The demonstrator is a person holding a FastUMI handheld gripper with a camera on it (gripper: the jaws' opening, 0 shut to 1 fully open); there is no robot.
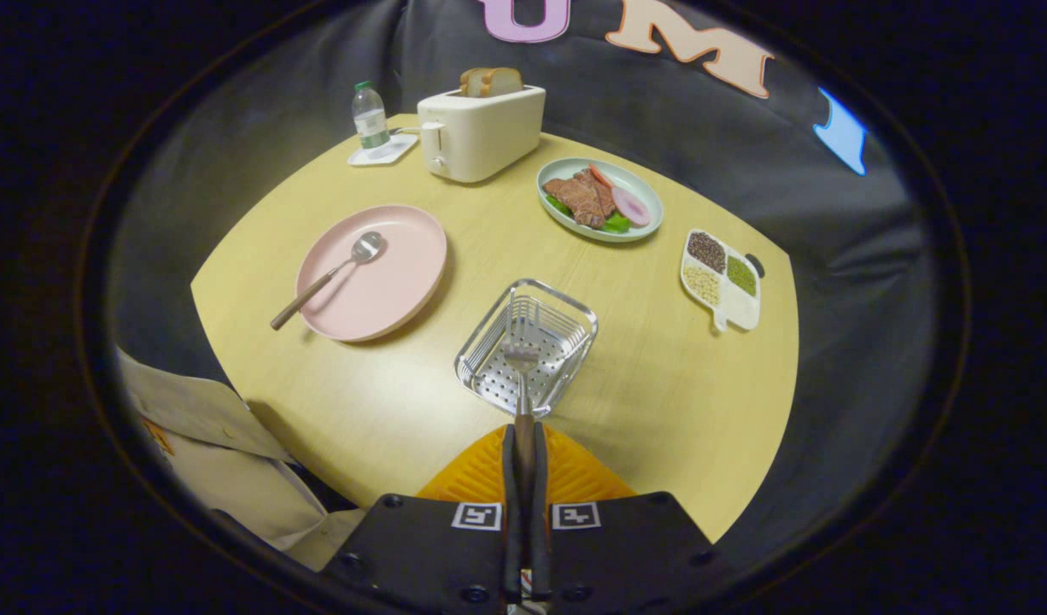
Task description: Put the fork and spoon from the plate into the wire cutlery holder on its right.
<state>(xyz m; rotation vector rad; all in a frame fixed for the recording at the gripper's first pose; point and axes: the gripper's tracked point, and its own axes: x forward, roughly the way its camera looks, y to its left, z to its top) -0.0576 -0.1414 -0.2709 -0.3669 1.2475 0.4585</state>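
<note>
My gripper [524, 440] is shut on the fork [521, 363], pinching its brown handle between both fingers. The fork's tines point forward and hang over the wire cutlery holder [489, 329], a shiny metal basket with a perforated bottom just ahead of the fingers. To the left of the holder lies the pink plate [404, 273]. On the plate rests the spoon [331, 278], its bowl near the plate's middle and its brown handle sticking out over the near left rim.
On the far side of the yellow table [660, 401] stand a cream toaster [481, 128] with bread, a water bottle [370, 117] on a small tray, a green plate of food [639, 192] and a divided dish of grains [720, 278]. A person's pale sleeve [225, 461] is near left.
</note>
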